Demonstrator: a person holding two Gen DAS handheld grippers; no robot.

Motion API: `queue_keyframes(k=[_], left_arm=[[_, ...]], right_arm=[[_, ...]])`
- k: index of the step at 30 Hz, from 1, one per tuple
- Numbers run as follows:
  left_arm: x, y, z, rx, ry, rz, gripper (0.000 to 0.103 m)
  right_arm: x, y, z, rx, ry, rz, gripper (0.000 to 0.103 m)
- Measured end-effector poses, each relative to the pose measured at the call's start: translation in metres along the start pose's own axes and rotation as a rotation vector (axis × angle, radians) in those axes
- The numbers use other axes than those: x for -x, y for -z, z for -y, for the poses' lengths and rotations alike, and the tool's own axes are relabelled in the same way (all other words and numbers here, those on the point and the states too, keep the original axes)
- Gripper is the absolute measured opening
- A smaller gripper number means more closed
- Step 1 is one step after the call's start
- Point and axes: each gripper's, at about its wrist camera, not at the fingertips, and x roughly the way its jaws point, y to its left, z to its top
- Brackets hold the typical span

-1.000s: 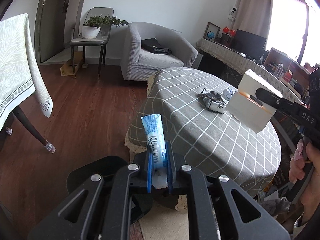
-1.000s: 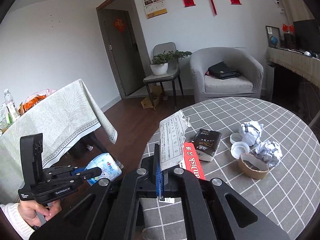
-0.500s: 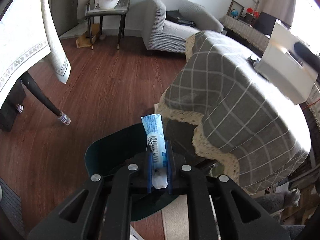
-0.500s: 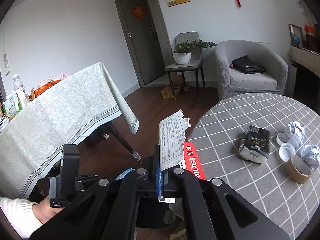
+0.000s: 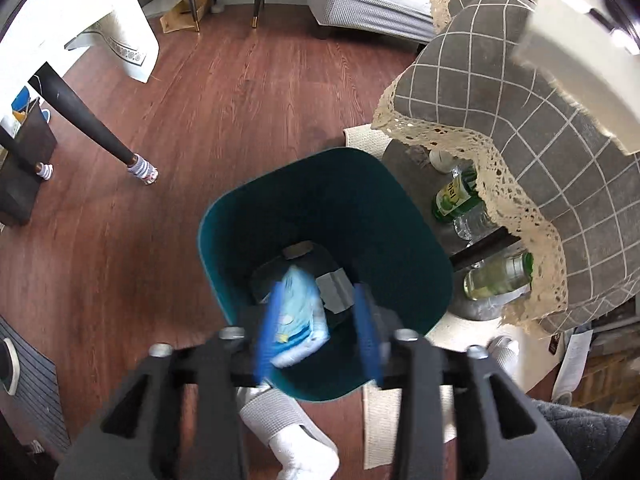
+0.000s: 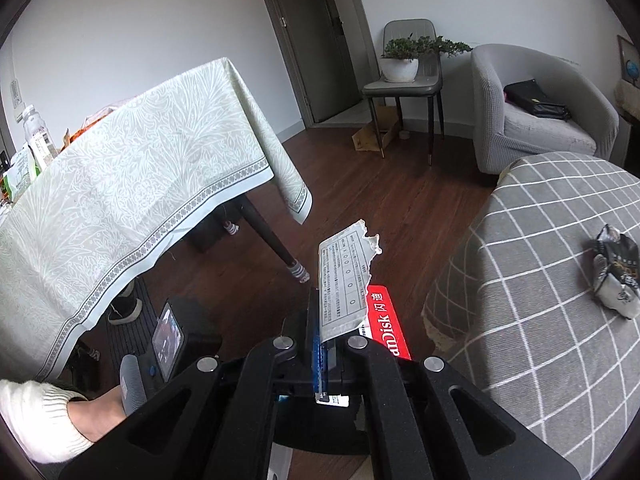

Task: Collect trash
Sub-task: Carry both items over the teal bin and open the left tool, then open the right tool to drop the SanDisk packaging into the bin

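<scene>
In the left wrist view my left gripper (image 5: 318, 330) is open above the teal trash bin (image 5: 408, 216) on the floor. The light blue wrapper (image 5: 298, 316) is free between the blurred blue fingers (image 5: 266, 336), over dark trash in the bin. In the right wrist view my right gripper (image 6: 322, 346) is shut on a torn red and white SanDisk package (image 6: 348, 292), held above the floor left of the round table. A crumpled black wrapper (image 6: 616, 276) lies on the grey checked tablecloth (image 6: 540, 280).
Bottles (image 5: 460, 196) stand under the round table's lace edge (image 5: 500, 184) beside the bin. A table with a pale patterned cloth (image 6: 132, 184) stands left, its dark leg (image 5: 88, 124) near the bin. An armchair (image 6: 540, 116) and a plant chair (image 6: 404, 76) are at the back.
My left gripper has tipped down over the bin and opened, letting go of the blue wrapper. My right gripper has swung left, away from the table, with the package still held.
</scene>
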Motion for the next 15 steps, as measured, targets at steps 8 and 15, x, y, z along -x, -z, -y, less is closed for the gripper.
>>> queue_keyframes(k=[8, 15], left_arm=[[0.014, -0.003, -0.012, 0.013, 0.010, 0.032, 0.051], [0.043, -0.007, -0.025, 0.052, 0.036, 0.115, 0.053]], right_arm=[[-0.044, 0.013, -0.010, 0.001, 0.007, -0.099, 0.000], [-0.071, 0.023, -0.010, -0.001, 0.024, -0.167, 0.000]])
